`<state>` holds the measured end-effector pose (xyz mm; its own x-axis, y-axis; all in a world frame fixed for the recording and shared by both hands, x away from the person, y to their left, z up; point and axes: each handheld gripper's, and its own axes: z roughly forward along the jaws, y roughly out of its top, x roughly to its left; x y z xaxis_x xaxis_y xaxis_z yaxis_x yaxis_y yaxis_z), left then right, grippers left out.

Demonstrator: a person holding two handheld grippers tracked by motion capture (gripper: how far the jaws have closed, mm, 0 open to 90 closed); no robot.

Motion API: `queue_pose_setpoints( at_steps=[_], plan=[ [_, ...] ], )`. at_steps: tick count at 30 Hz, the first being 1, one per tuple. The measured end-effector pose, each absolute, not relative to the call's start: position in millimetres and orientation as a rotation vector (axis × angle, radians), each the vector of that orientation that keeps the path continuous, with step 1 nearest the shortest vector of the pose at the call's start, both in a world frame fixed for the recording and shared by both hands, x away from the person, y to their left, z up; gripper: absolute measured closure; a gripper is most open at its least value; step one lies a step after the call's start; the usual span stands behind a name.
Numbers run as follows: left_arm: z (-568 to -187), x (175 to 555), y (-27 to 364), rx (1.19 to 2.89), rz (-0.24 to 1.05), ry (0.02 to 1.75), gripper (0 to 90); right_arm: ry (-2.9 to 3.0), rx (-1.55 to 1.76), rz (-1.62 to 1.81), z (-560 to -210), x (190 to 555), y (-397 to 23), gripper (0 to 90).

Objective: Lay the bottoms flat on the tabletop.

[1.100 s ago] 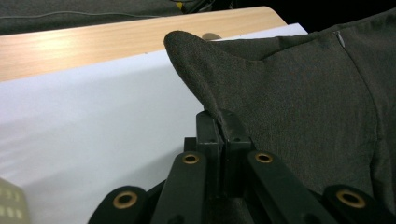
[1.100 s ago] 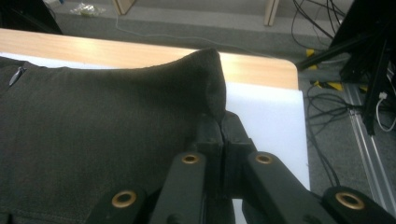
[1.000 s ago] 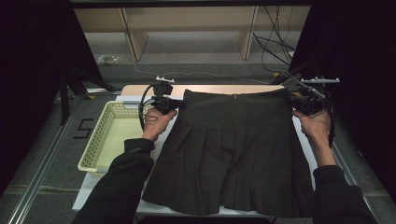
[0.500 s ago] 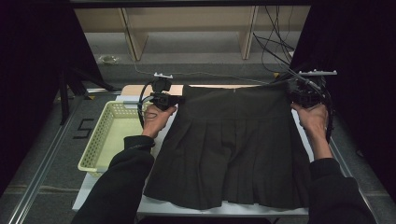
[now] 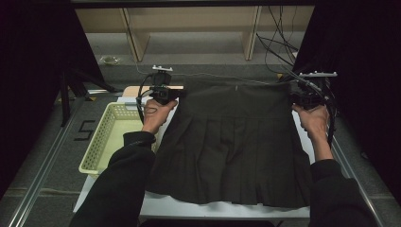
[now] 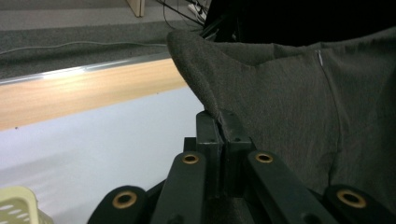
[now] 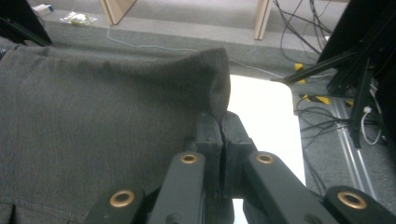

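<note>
Left tongs [image 6: 219, 122] and right tongs [image 7: 222, 125] clamp the skirt [image 5: 236, 142] (waist corners).

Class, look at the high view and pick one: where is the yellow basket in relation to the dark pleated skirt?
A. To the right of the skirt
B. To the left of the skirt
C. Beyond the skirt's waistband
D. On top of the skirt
B: the yellow basket sits at the table's left edge, beside the skirt spread flat to its right.
</note>
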<state>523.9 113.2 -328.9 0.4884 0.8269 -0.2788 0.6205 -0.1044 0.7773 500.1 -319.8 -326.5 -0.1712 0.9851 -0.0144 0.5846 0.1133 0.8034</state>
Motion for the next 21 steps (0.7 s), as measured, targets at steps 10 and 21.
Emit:
queue_pose_setpoints(
  at_steps=[10, 21],
  plan=[
    [-339, 524, 102, 1.838, 0.251, 1.208, 87.2, 1.759, 1.496, 0.883, -301, 504, -323, 88.7],
    [-326, 526, 109, 1.786, 0.286, 1.213, 87.4, 1.763, 1.513, 0.902, -313, 504, -324, 88.2]
  ],
)
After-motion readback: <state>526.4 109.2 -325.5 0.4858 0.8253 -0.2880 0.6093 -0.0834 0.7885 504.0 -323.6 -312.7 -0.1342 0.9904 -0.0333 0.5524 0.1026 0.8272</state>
